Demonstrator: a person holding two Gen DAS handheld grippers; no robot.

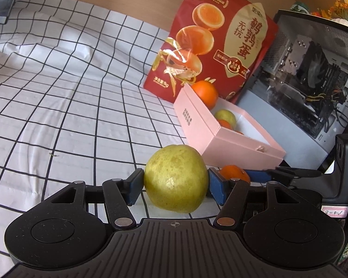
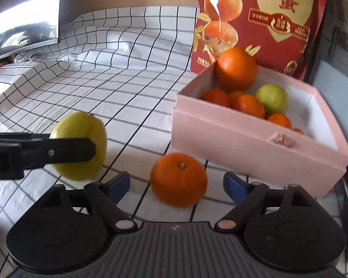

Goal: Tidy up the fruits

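Gripping a yellow-green pear [image 1: 175,180] between its blue pads [image 1: 217,186], the left tool [image 1: 174,185] reaches level over the checked cloth [image 1: 69,92] on the counter. Just beside it, the right tool [image 2: 176,181] is held low with its jaws spread wide around a loose tangerine [image 2: 178,178] resting on the cloth, pads clear of it on both sides. A pink box [image 2: 243,136] near the counter's right edge holds oranges and a second pear [image 2: 272,98], in front of a red bag [image 1: 218,41].
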